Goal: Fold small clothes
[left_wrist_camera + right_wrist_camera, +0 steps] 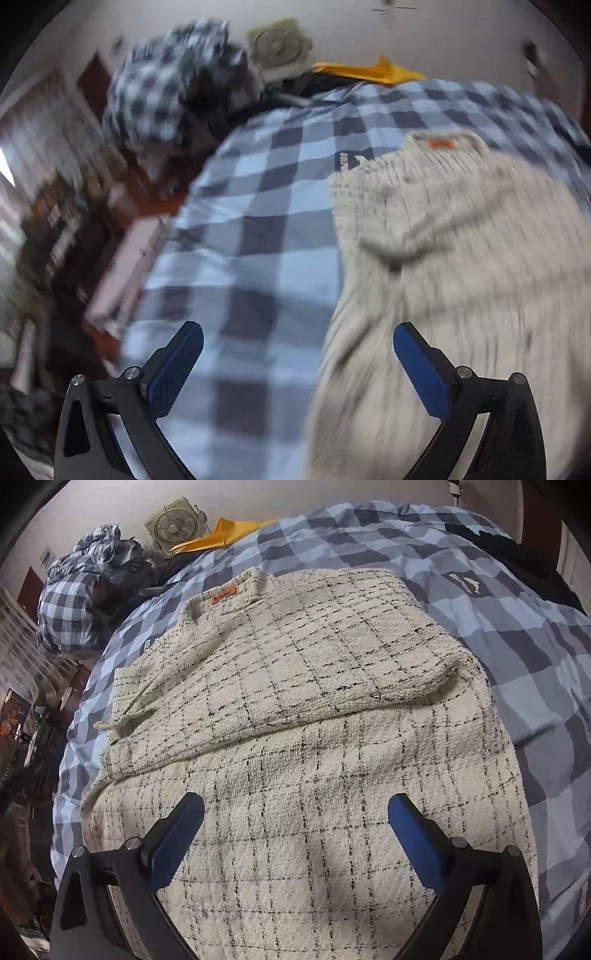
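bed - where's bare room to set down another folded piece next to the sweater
Free: the checked duvet to the right of the cream sweater, and the strip beyond its collar up to the yellow cloth. A narrower band runs along its left edge. Crowded: the far left corner, with the bundled checked bedding and the fan. Both grippers are open, holding nothing.

Cream black-checked sweater (295, 701), seemingly orange-tagged, on blue-grey checked duvet (517, 657).
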The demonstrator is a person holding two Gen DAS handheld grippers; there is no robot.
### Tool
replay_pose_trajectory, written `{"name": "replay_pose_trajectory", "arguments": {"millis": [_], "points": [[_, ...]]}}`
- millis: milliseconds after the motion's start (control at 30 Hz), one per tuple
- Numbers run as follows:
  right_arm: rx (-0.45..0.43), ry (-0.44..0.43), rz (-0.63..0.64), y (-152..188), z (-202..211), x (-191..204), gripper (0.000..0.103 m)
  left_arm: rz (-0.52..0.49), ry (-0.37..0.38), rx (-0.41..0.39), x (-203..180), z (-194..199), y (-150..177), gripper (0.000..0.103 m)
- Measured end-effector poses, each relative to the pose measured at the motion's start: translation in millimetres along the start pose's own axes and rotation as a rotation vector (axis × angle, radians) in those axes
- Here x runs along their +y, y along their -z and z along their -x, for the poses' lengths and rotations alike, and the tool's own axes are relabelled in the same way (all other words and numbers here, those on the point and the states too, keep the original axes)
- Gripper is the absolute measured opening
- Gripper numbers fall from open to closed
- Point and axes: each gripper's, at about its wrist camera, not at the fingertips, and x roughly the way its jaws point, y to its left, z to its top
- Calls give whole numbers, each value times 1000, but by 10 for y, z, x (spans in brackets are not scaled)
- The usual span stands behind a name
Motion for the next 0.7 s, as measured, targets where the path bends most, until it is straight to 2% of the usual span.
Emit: {"name": "replay_pose_trajectory", "arguments": {"millis": [33, 67, 133, 167, 267, 367, 400, 467, 533, 600, 700], "points": [[-9, 4, 12, 35, 31, 4, 98, -23, -4, 0, 34, 135, 149, 103], [-17, 10, 23, 64, 56, 11, 98, -50, 30, 17, 63, 313, 374, 103], [-33, 29, 48, 121, 103, 34, 98, -59, 107, 46, 94, 418, 561, 103], [-47, 41, 69, 171, 149, 50, 98, -35, 157, 53, 145, 526, 752, 103], [-107, 33, 116, 282, 340, 88, 98, 38, 219, 49, 201, 576, 1090, 103], [-219, 71, 150, 398, 679, 138, 98, 57, 219, 132, 174, 511, 1304, 103], [-264, 110, 164, 445, 793, 170, 98, 54, 254, 139, 162, 528, 1311, 103], [-354, 225, 196, 580, 1093, 248, 98, 54, 272, 96, 139, 630, 1284, 103], [-367, 274, 217, 694, 1350, 311, 98, 62, 279, 32, 111, 762, 1268, 103], [-352, 275, 255, 746, 1517, 345, 98, 59, 292, -23, 85, 889, 1231, 103], [-256, 235, 349, 736, 1748, 383, 98, 93, 240, -135, 151, 1085, 1178, 103]]}}
